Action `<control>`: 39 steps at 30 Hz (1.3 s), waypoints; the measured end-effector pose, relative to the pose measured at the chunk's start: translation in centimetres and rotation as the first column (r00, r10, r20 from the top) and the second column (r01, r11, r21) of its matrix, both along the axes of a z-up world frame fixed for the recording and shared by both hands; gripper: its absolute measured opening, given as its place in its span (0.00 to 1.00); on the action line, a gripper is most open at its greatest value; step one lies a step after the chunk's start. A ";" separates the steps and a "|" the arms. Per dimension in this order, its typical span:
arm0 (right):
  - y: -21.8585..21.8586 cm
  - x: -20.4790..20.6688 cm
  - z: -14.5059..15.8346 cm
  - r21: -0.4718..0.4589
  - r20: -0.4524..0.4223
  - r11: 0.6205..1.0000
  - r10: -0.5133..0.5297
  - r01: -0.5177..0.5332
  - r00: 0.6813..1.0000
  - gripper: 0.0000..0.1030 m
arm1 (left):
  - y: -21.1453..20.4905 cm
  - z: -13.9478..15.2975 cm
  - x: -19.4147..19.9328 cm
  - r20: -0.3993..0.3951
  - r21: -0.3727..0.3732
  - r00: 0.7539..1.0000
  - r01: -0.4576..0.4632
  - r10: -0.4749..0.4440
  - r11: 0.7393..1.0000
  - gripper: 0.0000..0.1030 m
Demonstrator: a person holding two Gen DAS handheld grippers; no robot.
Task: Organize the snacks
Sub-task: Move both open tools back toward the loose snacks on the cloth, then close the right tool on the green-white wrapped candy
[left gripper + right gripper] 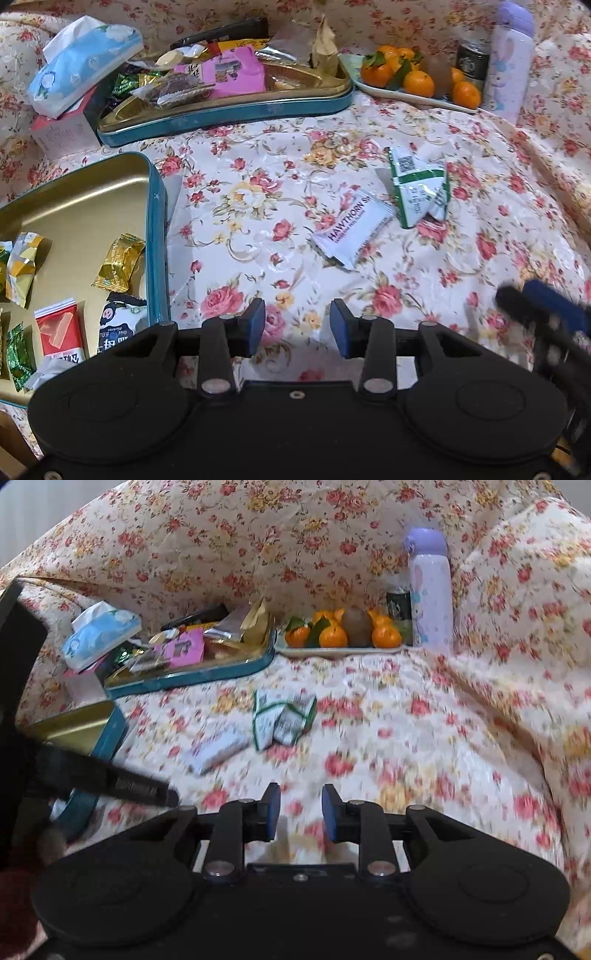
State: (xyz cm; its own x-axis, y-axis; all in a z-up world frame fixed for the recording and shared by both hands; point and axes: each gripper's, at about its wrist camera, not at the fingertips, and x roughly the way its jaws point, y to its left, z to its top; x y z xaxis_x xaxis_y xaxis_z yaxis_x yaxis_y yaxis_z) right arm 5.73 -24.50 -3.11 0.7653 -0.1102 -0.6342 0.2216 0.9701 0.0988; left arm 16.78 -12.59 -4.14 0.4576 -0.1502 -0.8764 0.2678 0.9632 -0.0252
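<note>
A white Hawthorn snack packet (351,230) lies on the floral cloth, just ahead of my left gripper (298,328). That gripper is open and holds nothing. Two green-and-white packets (419,188) lie beyond it to the right. At the left, a gold-lined blue tin (157,221) holds several wrapped snacks. In the blurred right wrist view, my right gripper (301,814) shows a narrow gap with nothing in it. It hovers over bare cloth, short of the green-and-white packets (284,720) and the white packet (218,751).
A second blue tin (229,114), heaped with snacks, stands at the back. A tissue pack (85,59) rests on a box to its left. To its right are a plate of tangerines (417,83), a dark can (472,62) and a purple bottle (511,55). Folded cloth rises behind.
</note>
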 end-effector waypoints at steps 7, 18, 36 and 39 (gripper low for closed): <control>-1.6 5.5 0.8 -0.018 0.017 1.000 -0.005 0.005 1.000 0.28 | -0.1 -0.4 0.3 0.005 0.011 1.000 -0.001 0.001 1.000 0.48; -4.5 14.6 0.7 -0.004 -0.035 1.000 0.001 -0.001 0.999 0.28 | -0.1 -0.9 -0.9 0.091 0.014 0.995 0.031 -0.032 0.999 0.49; -4.2 9.3 -1.8 -0.056 -0.203 0.995 0.070 -0.082 0.977 0.28 | -0.1 -1.0 -0.9 0.094 0.010 0.995 0.027 -0.028 1.000 0.49; -4.4 7.7 -0.9 -0.032 -0.122 0.999 0.012 -0.015 0.992 0.33 | -0.1 -1.0 -1.0 0.094 0.010 0.995 0.024 -0.025 1.000 0.49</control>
